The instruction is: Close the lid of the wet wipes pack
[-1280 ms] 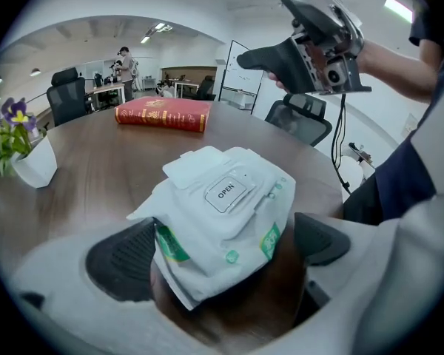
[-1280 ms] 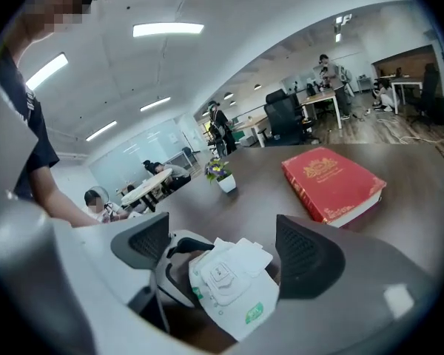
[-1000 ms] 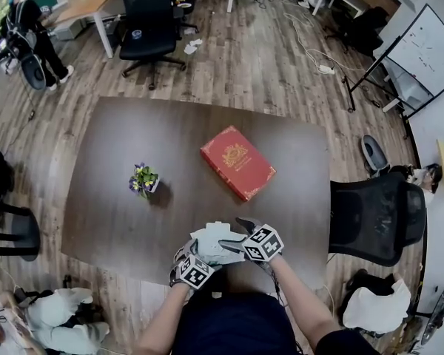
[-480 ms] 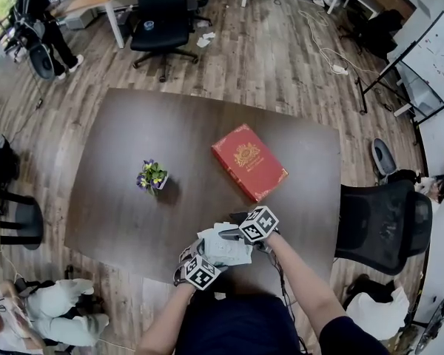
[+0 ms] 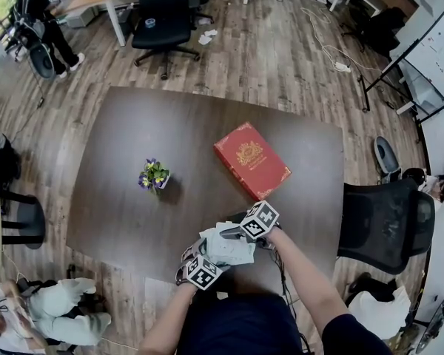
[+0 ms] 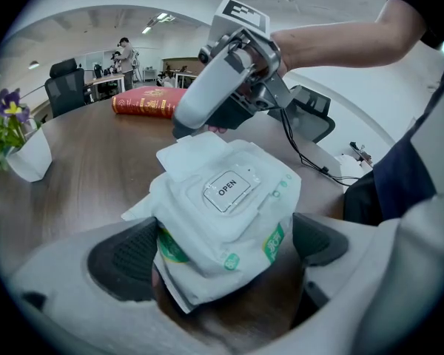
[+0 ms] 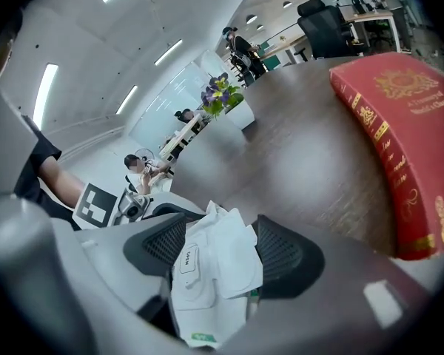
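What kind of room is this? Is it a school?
More likely an office or a meeting room. There is a big brown table, a black swivel chair on the far side of it, and a whiteboard on a stand at the right. More desks stand further back.

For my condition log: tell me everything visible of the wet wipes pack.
The wet wipes pack is a soft white plastic pouch with green print, crumpled, its top bearing a clear label marked OPEN. A white flap sticks out at its far end. The left tongs hold its near end by the sides; the right tongs have just been closing on the far end.
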Demonstrator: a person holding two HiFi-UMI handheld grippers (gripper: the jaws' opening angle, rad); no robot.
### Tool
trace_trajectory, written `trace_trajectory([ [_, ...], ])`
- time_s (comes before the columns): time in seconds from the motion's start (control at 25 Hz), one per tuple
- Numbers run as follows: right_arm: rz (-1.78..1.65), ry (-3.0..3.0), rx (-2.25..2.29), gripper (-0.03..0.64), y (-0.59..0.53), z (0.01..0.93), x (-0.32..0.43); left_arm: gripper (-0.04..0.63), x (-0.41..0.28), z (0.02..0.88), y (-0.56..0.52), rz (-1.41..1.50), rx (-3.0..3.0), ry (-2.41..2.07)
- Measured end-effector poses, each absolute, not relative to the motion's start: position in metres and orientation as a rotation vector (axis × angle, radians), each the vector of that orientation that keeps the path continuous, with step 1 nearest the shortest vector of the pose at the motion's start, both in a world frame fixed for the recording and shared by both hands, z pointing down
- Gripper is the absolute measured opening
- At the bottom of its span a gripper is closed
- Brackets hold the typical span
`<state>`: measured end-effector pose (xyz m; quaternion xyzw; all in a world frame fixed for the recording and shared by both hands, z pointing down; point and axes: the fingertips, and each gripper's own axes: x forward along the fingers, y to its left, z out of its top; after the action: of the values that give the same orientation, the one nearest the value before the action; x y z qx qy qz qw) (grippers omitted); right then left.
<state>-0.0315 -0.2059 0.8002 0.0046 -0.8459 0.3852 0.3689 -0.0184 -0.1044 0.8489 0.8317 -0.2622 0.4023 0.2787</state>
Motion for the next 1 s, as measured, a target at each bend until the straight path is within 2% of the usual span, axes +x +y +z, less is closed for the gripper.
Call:
trace_trajectory([
  [0.56, 0.976, -2.265, 0.069, 0.24, -0.18, 0.759, -0.029, 0.56, -0.019, 0.846, -0.105, 1.045, 2.238, -0.705],
  [1.0, 0.986, -2.269, 0.104, 0.23, -0.156, 0.755, -0.026, 0.561, -0.017, 0.845, -0.104, 1.043, 2.262, -0.689],
])
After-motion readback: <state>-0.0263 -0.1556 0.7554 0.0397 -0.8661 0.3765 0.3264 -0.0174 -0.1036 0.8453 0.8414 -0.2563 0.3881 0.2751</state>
